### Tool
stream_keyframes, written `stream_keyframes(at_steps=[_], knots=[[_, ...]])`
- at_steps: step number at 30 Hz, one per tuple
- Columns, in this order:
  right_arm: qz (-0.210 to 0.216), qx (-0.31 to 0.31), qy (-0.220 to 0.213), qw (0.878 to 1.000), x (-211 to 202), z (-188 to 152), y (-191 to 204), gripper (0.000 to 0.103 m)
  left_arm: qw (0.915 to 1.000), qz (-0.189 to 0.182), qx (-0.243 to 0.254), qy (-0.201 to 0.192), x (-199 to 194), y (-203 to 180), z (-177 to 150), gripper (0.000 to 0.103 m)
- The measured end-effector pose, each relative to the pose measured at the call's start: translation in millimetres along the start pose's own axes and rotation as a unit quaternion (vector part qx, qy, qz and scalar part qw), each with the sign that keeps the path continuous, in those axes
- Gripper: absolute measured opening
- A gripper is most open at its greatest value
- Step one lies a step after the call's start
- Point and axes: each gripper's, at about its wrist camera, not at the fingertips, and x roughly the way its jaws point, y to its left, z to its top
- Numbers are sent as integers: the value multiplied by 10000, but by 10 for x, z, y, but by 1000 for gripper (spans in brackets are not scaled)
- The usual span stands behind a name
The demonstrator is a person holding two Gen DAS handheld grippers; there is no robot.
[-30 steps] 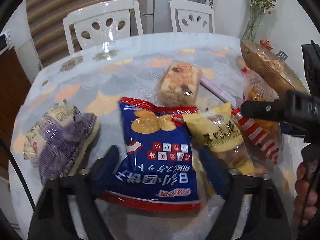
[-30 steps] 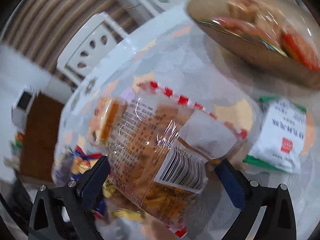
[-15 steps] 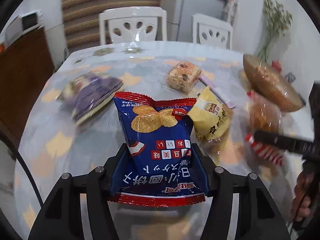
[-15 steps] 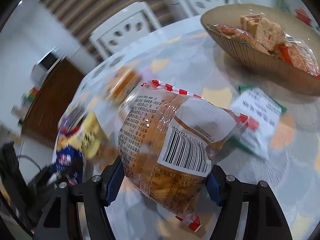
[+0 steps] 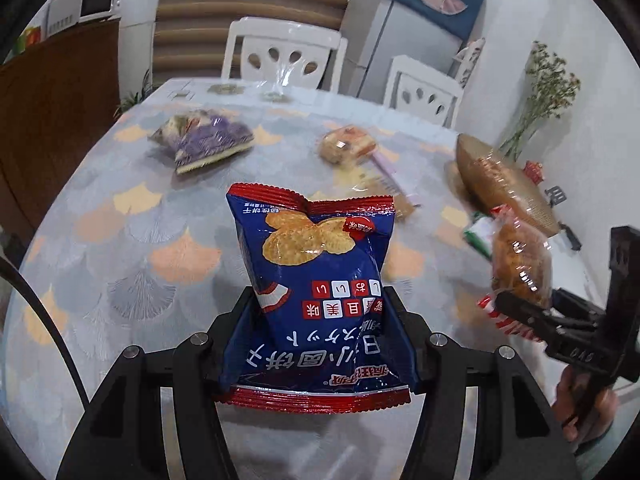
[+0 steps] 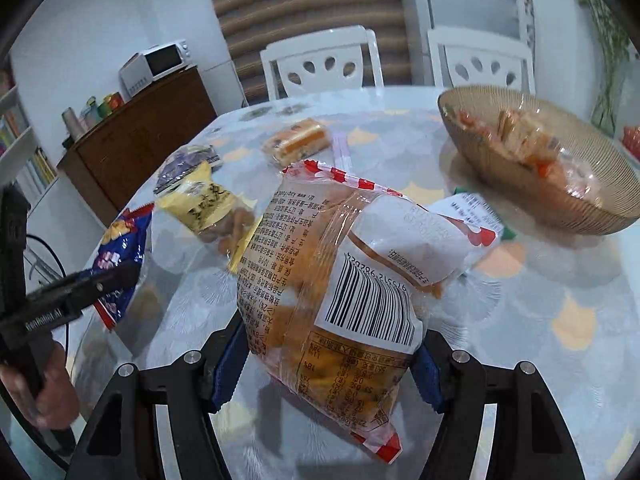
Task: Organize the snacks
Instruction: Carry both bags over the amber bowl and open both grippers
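Note:
My left gripper [image 5: 320, 344] is shut on a blue cracker bag with red edges [image 5: 316, 280] and holds it above the table. My right gripper [image 6: 326, 364] is shut on a clear bag of orange snacks with a barcode [image 6: 340, 288], also lifted; this bag shows at the right in the left wrist view [image 5: 520, 268]. A brown ribbed bowl [image 6: 500, 160] with several snacks in it stands at the right, beyond the right gripper. The blue bag shows at the left in the right wrist view [image 6: 120, 248].
On the patterned tablecloth [image 5: 120, 240] lie a purple packet [image 5: 208, 140], an orange cake packet [image 6: 298, 142], a yellow snack bag [image 6: 208, 204], a white and green packet [image 6: 472, 208] and a pink stick [image 6: 340, 148]. White chairs [image 6: 320, 64] stand behind the table.
Both grippers closed on their bags and lifted them off the table. The views rose and pulled back from the table.

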Motion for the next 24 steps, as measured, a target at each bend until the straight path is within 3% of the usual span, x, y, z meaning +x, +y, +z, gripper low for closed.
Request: stream_keyframes(at_steps=[7, 13, 19, 24], knots=[[40, 76, -273, 9996, -340, 5, -96, 69, 9983, -143, 491, -279, -186, -447, 187, 58], [-286, 276, -520, 9979, -645, 198, -348, 69, 9952, -458, 833, -245, -11, -902, 495, 58], [-1056, 1091, -1103, 9822, -1105, 814, -1097, 69, 9863, -837, 1381, -325, 324, -1691, 1103, 58], [-1545, 1817, -1111, 9648, -1125, 1225, -1709, 69, 9799, -1159, 1608, -247, 759, -2259, 1500, 58]])
